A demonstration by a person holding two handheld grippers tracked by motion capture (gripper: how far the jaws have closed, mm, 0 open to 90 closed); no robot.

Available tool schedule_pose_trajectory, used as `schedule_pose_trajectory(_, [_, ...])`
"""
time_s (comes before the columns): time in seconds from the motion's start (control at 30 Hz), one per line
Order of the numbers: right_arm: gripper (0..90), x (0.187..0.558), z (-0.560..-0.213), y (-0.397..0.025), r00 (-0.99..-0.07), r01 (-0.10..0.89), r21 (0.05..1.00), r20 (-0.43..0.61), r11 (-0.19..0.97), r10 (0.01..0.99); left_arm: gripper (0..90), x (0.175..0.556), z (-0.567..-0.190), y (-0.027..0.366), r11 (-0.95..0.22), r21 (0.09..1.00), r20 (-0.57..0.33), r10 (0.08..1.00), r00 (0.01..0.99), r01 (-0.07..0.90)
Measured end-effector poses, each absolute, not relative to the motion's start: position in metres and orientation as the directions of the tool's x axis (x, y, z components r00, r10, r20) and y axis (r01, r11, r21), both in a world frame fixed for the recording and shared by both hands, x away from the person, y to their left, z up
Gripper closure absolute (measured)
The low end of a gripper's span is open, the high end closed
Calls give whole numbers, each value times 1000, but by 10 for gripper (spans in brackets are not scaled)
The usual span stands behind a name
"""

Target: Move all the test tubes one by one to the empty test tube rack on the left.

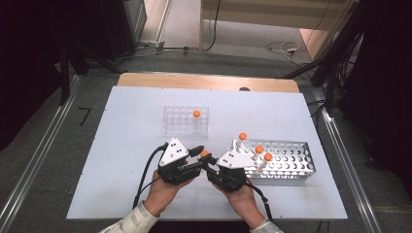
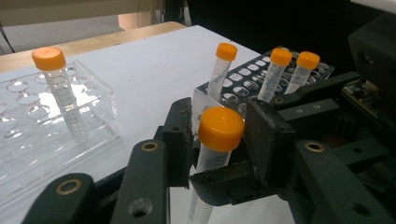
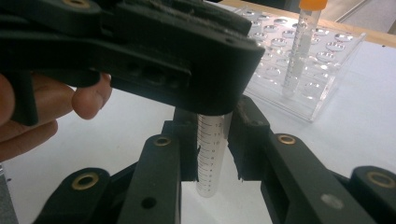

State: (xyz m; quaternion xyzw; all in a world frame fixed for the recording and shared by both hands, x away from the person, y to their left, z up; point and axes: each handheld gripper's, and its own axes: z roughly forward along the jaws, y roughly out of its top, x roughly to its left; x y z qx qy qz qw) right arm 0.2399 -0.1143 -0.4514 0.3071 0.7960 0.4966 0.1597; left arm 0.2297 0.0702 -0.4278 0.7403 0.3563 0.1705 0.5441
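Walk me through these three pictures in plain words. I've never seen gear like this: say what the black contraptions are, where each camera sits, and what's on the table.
A person holds two hand-operated grippers, the left gripper and the right gripper, each with two black jaws. The wide picture comes from a camera above the white table. The other two come from cameras riding on each gripper, looking along its jaws.

On the table stand a clear plastic rack holding one orange-capped tube, and a metal rack holding three more tubes.

Between the grippers is a held tube. The left jaws stand beside its cap, whether pressing it I cannot tell. The right jaws appear closed on its marked body, which suggests a handover.
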Motion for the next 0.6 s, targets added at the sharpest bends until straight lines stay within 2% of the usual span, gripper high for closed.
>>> schedule_pose_trajectory(0.23, [717,240,-451,-115,-759,334,888,54,316,649,684,230,-430,69,-173,923,-124,713,690,344])
schedule_pose_trajectory(0.53, [712,240,-452,-115,-761,333,888,54,318,647,697,231,-430,70,-169,921,-134,709,693,351])
schedule_pose_trajectory(0.6, [645,239,-451,-116,-763,336,888,61,314,644,700,232,-430,71,-168,922,-135,708,693,350])
